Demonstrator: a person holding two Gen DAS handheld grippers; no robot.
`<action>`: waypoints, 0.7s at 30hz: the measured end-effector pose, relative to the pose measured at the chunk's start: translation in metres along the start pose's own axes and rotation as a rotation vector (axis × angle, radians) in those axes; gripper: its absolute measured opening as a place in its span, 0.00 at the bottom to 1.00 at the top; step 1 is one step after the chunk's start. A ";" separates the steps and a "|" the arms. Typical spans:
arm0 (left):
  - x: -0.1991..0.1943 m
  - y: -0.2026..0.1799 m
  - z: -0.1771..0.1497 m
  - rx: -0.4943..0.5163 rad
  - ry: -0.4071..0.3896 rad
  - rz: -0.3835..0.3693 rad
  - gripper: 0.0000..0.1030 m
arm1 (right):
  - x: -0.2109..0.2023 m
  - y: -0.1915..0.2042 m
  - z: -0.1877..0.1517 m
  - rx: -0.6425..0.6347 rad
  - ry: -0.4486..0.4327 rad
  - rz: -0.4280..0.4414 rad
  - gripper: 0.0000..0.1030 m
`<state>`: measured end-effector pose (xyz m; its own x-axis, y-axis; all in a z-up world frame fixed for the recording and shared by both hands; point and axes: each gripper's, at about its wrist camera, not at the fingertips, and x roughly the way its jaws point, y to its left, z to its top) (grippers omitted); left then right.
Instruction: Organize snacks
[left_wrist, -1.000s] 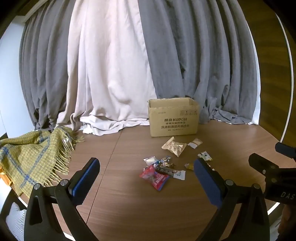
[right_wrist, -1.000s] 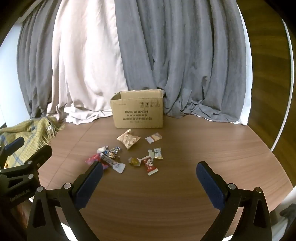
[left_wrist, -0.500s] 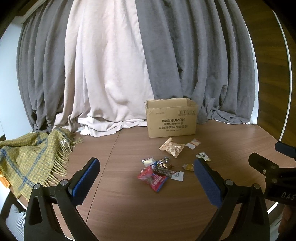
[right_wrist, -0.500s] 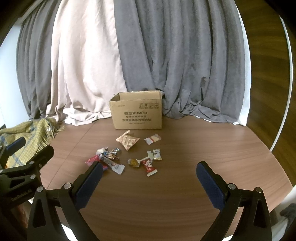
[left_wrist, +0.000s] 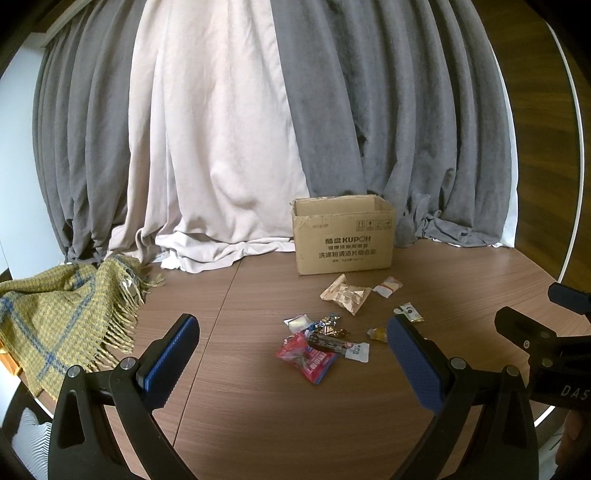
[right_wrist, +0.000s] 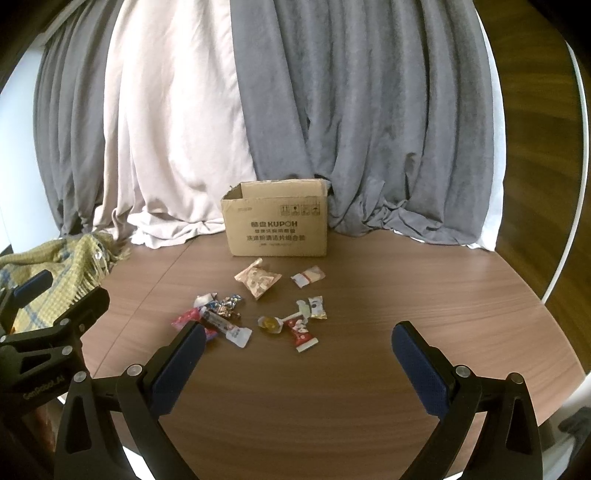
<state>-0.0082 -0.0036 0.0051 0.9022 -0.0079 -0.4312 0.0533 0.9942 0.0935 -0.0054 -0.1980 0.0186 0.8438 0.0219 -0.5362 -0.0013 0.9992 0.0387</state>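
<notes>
the left claw and the right claw are both hanging wide open and empty above the round brown wooden bench. the small crinkly snack packets are lying scattered mid-bench, just in front of the open brown cardboard box, which is standing against the grey and cream curtains. a yellow checked fringed blanket is draping over the bench's left edge.
</notes>
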 end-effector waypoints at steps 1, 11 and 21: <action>0.000 0.000 0.000 -0.001 0.000 -0.001 1.00 | 0.000 0.000 0.000 0.000 0.000 0.000 0.99; 0.008 0.007 0.001 0.003 0.020 0.005 1.00 | 0.005 0.002 0.000 -0.001 0.002 -0.001 0.99; 0.048 0.006 -0.002 -0.006 0.131 0.000 0.96 | 0.048 0.010 -0.007 0.017 0.108 0.039 0.99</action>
<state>0.0344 0.0024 -0.0169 0.8384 0.0053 -0.5450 0.0507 0.9949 0.0877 0.0314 -0.1870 -0.0122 0.7806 0.0654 -0.6216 -0.0236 0.9969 0.0752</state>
